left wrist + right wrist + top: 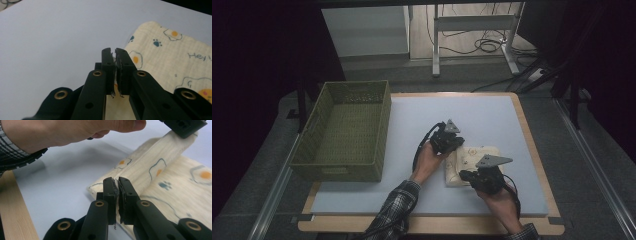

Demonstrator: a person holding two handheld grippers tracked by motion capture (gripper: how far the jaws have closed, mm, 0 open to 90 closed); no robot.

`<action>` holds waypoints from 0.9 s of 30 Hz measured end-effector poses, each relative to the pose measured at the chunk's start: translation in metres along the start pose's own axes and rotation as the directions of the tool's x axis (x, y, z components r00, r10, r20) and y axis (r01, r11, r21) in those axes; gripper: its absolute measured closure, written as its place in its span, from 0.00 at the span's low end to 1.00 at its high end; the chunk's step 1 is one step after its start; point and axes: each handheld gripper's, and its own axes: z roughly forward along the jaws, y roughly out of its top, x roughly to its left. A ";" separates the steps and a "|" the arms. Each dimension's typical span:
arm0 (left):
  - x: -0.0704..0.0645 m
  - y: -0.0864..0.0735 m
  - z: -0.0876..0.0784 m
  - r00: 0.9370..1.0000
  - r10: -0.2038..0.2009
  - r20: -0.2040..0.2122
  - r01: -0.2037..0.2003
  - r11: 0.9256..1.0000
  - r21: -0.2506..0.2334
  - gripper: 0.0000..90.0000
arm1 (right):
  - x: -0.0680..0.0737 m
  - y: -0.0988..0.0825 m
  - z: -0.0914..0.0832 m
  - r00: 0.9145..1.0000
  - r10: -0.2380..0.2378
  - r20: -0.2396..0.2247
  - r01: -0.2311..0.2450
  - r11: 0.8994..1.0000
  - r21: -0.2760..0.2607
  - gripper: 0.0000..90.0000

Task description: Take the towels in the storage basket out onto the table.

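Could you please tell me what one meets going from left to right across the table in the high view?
Green basket → left tongs → folded cloth with egg prints → right tongs, with the cloth pinched by both → bare grey mat → wooden table edge.

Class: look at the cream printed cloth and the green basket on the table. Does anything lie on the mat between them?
Nothing visible does. The cloth lies right of the green basket, with bare white mat between them. Both the left gripper and right gripper are shut on the cloth.
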 end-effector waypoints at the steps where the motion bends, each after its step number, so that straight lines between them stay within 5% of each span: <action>1: -0.003 0.004 0.005 1.000 0.007 0.012 -0.007 1.000 -0.003 0.96 | -0.003 -0.004 -0.005 1.000 0.007 0.011 -0.007 1.000 -0.001 0.94; 17: -0.028 0.037 0.035 0.996 0.066 0.052 -0.066 0.998 0.006 0.95 | -0.030 -0.027 -0.046 0.995 0.077 0.067 -0.074 0.996 -0.045 0.94; 27: -0.036 0.046 0.059 0.995 0.077 0.061 -0.079 0.996 0.027 0.94 | -0.040 -0.038 -0.053 0.990 0.112 0.090 -0.109 0.993 -0.043 0.94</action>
